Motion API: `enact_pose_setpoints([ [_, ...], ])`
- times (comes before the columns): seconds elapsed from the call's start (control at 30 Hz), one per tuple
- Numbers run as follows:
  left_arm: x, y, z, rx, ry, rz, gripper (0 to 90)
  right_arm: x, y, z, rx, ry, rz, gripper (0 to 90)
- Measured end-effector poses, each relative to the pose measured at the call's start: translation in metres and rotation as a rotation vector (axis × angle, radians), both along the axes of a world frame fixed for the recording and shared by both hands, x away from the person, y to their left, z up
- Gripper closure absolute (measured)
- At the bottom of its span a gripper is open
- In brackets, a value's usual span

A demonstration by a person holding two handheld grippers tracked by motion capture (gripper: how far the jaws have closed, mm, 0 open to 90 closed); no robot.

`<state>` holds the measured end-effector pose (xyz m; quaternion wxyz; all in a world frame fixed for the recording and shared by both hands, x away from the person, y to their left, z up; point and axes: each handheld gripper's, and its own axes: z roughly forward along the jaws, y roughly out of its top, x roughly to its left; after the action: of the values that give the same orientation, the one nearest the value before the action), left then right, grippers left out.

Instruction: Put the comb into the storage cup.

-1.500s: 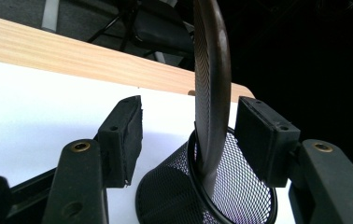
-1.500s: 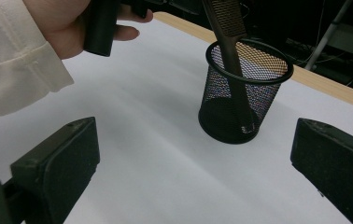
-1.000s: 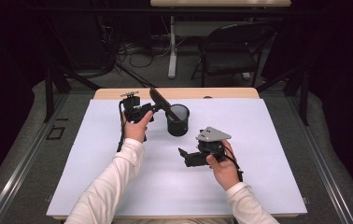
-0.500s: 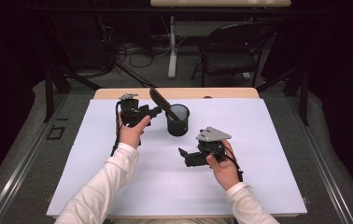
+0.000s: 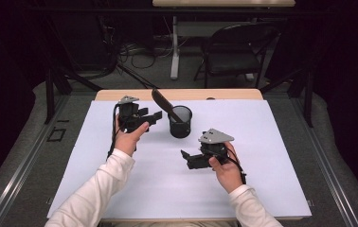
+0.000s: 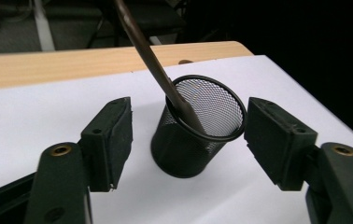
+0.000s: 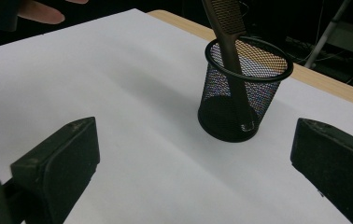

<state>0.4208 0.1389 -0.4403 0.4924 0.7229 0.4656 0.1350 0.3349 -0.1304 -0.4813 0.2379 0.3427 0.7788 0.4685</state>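
Surroundings: the surface [image 5: 120, 189] is covered by a white sheet, with a strip of bare wood showing along its far edge. Beyond it, on the floor, stand a dark chair [image 5: 236, 56] and a white table leg [image 5: 174, 47] among loose cables. On the sheet itself only the cup and the two tools are present; nothing lies between either tool and the cup.

Object: black wire-mesh cup [image 5: 180, 122], round, upright, standing toward the far middle of the sheet. A brown comb [image 5: 162, 101] stands in it, handle end down on the cup's floor, leaning against the rim on the side toward the left tongs, toothed end rising well above the rim. In the right gripper view the comb [image 7: 228, 42] teeth are visible at top and its foot shows through the mesh of the cup [image 7: 244, 91].

Left tongs [image 5: 149, 118]: held beside the cup, near but apart from it. Jaws have just been opening; they stand spread, and in the left gripper view the cup [image 6: 198, 130] and comb [image 6: 151, 60] sit beyond the gap, untouched.

Right tongs [image 5: 189, 158]: nearer the person, apart from the cup, jaws spread wide, nothing between them.
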Motion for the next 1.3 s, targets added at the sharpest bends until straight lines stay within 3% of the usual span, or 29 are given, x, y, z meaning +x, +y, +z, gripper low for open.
enact_pose_setpoints([
  [0.23, -0.012, 0.002, 0.007, 0.033, -0.011, -0.018, 30.2, 0.000, 0.000, 0.000, 0.001, -0.002, 0.000, 1.1],
  [0.43, -0.020, 0.004, 0.010, 0.090, -0.013, -0.038, 29.0, 0.000, 0.000, 0.000, -0.001, -0.002, 0.001, 1.1],
  [0.9, -0.038, 0.016, 0.021, 0.026, -0.044, -0.134, 23.4, 0.000, 0.001, 0.000, 0.000, -0.002, -0.001, 1.1],
  [1.03, -0.042, 0.019, 0.023, 0.028, -0.048, -0.140, 21.1, 0.000, 0.001, 0.000, 0.001, -0.003, 0.000, 1.1],
  [1.1, -0.044, 0.021, 0.024, 0.023, -0.048, -0.153, 15.7, 0.000, 0.001, 0.000, 0.000, -0.002, -0.001, 1.1],
  [1.3, -0.054, 0.026, 0.026, 0.026, -0.059, -0.171, 15.4, 0.000, 0.001, 0.000, 0.000, -0.003, -0.001, 1.1],
])
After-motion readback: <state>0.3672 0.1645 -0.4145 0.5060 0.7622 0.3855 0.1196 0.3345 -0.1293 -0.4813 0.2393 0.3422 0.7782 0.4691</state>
